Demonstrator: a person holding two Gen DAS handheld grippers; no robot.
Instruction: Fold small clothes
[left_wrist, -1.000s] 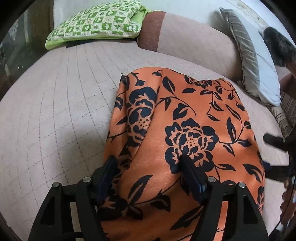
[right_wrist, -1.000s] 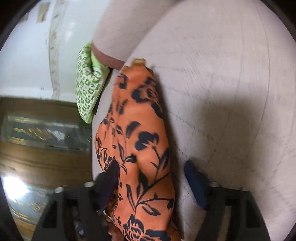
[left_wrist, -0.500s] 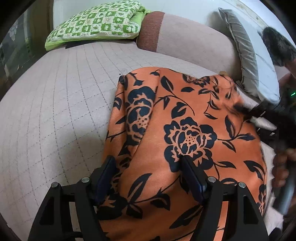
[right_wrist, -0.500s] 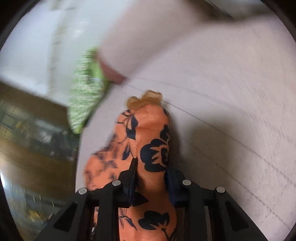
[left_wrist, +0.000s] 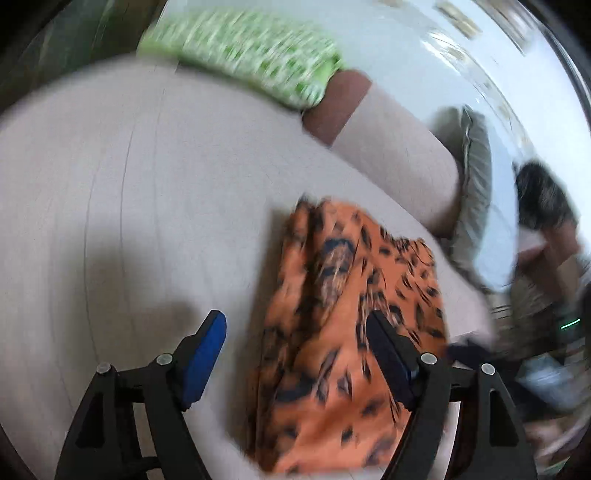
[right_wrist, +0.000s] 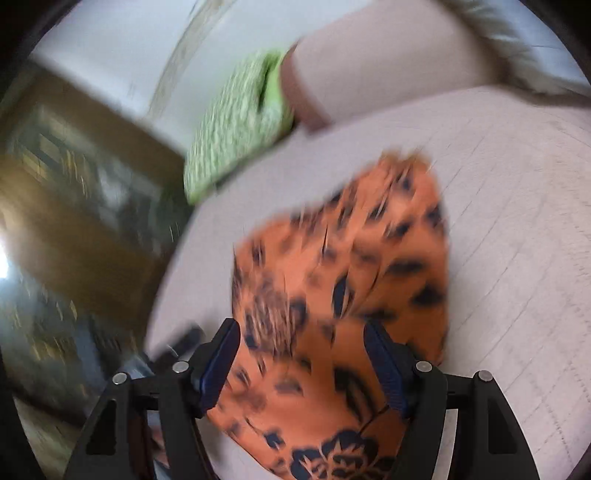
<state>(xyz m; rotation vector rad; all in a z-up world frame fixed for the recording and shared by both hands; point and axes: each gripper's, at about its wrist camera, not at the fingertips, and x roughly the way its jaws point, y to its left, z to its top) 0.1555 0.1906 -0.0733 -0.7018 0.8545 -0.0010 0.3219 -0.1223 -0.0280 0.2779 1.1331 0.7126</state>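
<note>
Both grippers have let go since a moment ago: the right gripper, then pinching the cloth, now stands spread wide over the orange floral garment, and the left gripper has swung away, spread too, one finger over bare sofa. That garment lies bunched on the beige quilted sofa seat, with a green checked cushion and a grey pillow behind; everything is blurred, no writing readable.

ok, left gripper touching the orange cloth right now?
Cannot tell. In the left wrist view the left gripper is open; one finger sits over bare sofa, the other overlaps the orange cloth, but blur hides any contact.
</note>
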